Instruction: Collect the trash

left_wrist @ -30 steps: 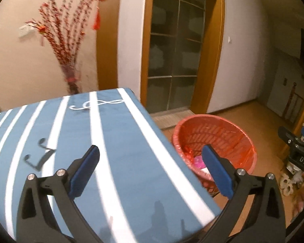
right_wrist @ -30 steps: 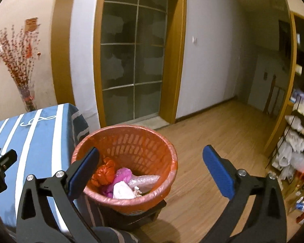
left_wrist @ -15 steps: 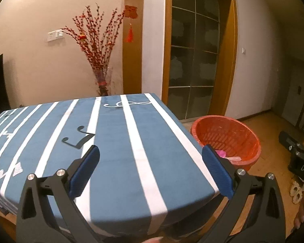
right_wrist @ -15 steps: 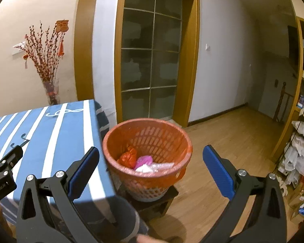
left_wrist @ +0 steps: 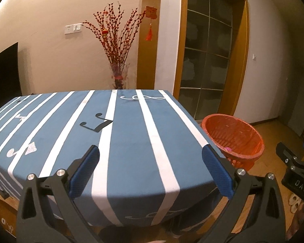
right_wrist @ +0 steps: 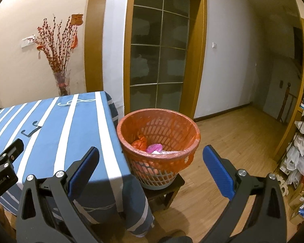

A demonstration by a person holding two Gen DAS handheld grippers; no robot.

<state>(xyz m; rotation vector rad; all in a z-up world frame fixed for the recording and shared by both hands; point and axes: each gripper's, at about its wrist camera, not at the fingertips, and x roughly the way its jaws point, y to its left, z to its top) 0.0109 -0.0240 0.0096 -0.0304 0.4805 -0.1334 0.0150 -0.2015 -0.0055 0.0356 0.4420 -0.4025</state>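
Since a second ago, both cameras have been drawn back and raised, so more of the tabletop [left_wrist: 131,141] is seen and the basket [left_wrist: 233,139] has slid toward its right edge.

In the left wrist view, the left gripper [left_wrist: 151,170] is held over the near edge of the striped cloth, its fingers [left_wrist: 85,170] spread wide and empty. No loose trash is seen on the cloth.

In the right wrist view, the right gripper [right_wrist: 151,170] is likewise released. Only here is the trash [right_wrist: 155,148] shown: crumpled bags and wrappers low inside the basket, just beside the tabletop's right edge, on a small stool [right_wrist: 172,186]. Such pieces are judged light, soft and crushable, best pinched at a raised fold.
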